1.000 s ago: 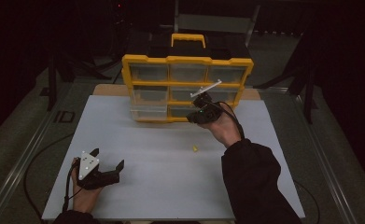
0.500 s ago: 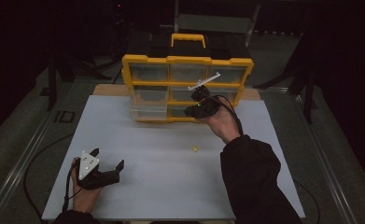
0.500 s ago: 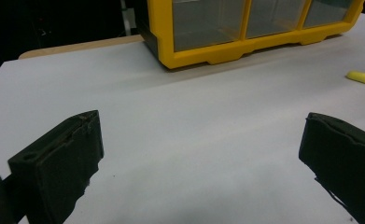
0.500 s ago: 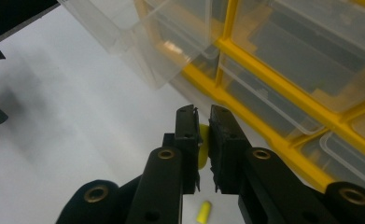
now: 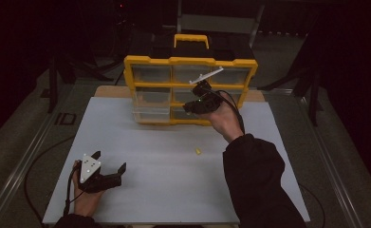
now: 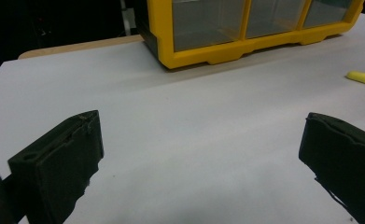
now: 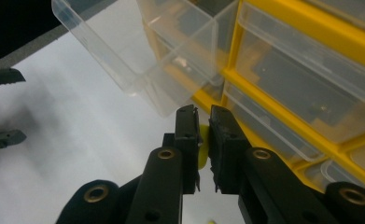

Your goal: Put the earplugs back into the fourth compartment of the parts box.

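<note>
Right claw (image 7: 202,140) is pinched on a small yellow piece (image 7: 201,151), seemingly a foam earplug, held just below the clear pulled-out drawer (image 7: 138,56) of the yellow organizer (image 5: 190,90), at its lower left. A second yellow earplug (image 5: 198,151) lies on the white counter (image 5: 173,190) in front of the organizer. Left claw (image 6: 199,158) rests wide open and empty on the counter, well in front and left of the organizer. Since the piece is tiny and soft, releasing below the drawer rim would likely drop it onto the counter. The right gripper view reveals the held piece; the high view does not, though it shows both hands against the organizer.
</note>
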Tool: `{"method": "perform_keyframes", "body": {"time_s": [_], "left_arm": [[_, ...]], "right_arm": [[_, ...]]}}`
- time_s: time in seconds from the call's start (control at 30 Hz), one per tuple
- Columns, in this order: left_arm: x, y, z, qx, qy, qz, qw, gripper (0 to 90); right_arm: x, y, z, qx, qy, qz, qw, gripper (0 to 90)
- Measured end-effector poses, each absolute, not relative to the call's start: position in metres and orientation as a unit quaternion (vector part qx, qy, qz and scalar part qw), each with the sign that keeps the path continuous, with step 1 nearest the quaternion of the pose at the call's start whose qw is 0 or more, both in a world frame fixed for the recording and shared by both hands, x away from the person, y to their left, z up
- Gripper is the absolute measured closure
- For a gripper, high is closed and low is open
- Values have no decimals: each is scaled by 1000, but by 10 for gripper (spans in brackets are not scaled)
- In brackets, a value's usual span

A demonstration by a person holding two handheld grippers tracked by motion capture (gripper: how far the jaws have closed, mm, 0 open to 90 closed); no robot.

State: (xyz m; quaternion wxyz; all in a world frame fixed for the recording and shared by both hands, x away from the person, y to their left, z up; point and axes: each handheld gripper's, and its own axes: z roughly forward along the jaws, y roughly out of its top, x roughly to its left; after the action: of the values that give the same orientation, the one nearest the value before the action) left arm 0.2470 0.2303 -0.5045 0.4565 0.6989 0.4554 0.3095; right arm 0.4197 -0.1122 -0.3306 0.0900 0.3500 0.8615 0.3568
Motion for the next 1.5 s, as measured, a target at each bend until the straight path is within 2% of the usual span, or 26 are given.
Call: {"method": "perform_keyframes", "body": {"time_s": [0.9, 1.5], "left_arm": [[246, 231, -504, 697, 452, 311, 462, 6], [246, 231, -503, 698, 451, 310, 462, 6]], "right_arm": [[427, -86, -307, 330, 855, 387, 105, 821], [428, -63, -304, 320, 849, 405, 115, 818]]}}
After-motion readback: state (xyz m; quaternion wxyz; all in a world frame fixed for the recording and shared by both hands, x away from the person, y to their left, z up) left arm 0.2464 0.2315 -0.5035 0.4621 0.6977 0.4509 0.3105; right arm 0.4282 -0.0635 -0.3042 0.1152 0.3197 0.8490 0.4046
